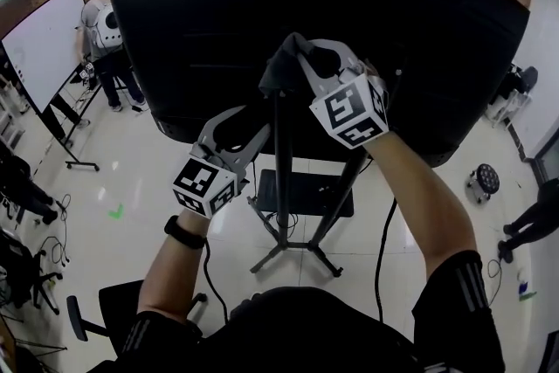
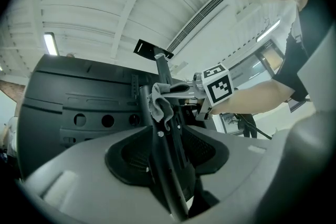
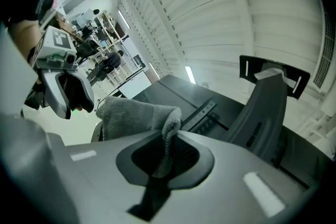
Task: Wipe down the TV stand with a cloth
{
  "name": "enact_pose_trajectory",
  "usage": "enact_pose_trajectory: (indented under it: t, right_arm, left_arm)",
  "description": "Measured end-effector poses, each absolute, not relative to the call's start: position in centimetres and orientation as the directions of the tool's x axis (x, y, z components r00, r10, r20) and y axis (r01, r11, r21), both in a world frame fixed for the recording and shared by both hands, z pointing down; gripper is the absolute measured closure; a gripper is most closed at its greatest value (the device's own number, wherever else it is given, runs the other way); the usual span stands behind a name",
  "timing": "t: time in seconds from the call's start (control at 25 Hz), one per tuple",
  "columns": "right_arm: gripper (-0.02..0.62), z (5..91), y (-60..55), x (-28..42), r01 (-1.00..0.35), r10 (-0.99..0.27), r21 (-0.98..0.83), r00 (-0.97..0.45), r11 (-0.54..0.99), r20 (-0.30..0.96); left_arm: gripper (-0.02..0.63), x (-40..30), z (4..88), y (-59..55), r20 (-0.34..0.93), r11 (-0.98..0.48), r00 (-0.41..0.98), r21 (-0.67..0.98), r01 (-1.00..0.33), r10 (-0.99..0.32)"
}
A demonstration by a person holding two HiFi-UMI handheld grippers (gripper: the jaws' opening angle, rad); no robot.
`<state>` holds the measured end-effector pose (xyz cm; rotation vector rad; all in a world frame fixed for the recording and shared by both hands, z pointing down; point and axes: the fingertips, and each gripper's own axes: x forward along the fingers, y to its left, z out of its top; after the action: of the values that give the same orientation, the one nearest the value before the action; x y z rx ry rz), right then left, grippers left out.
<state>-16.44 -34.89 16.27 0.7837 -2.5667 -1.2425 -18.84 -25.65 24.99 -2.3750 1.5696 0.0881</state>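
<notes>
Right gripper view, cloth (image 3: 137,115): grey, fuzzy, bunched; pinched in the closed jaws of the right gripper (image 3: 167,140).
Cloth's place: pressed on the stand pole (image 1: 283,179), high up by the TV (image 1: 218,31).
Stand pole: slim black metal tube.
Left gripper (image 2: 165,150): clamped round the pole, below the cloth.
TV: broad black moulded plastic back.

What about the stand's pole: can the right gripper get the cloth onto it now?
Likely yes. The right gripper is shut on the cloth, which lies against the pole above where the left gripper seems to clamp it. Nothing shows in the way.
</notes>
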Motion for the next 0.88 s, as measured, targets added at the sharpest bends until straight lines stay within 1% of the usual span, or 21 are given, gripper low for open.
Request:
enact_pose_trajectory:
  t: [0.12, 0.24, 0.64, 0.88]
  right_arm:
    - [0.575, 18.3, -34.7, -16.4, -0.348, -0.511, 0.782, -0.858, 0.517, -0.044]
    - [0.575, 20.4, -34.6, -16.5, -0.328, -0.487, 0.760, -0.873, 0.562, -0.017]
    - [0.575, 26.7, -33.8, -16.5, -0.240, -0.412, 0.727, -0.909, 0.644, 0.065]
    - [0.575, 29.4, -33.7, -16.7, -0.247, -0.404, 0.693, -0.912, 0.677, 0.069]
  left_arm:
    - [0.409, -18.6, 25.7, -25.6, -0.202, -0.337, 0.380, -0.216, -0.916, -0.903]
    - [0.409, -18.4, 26.5, -25.5, -0.190, -0.315, 0.354, -0.208, -0.926, -0.916]
    - [0.409, -17.4, 31.5, -25.7, -0.107, -0.265, 0.287, -0.176, -0.948, -0.952]
    - [0.408, -17.0, 34.3, -25.3, -0.065, -0.275, 0.286, -0.138, -0.951, -0.956]
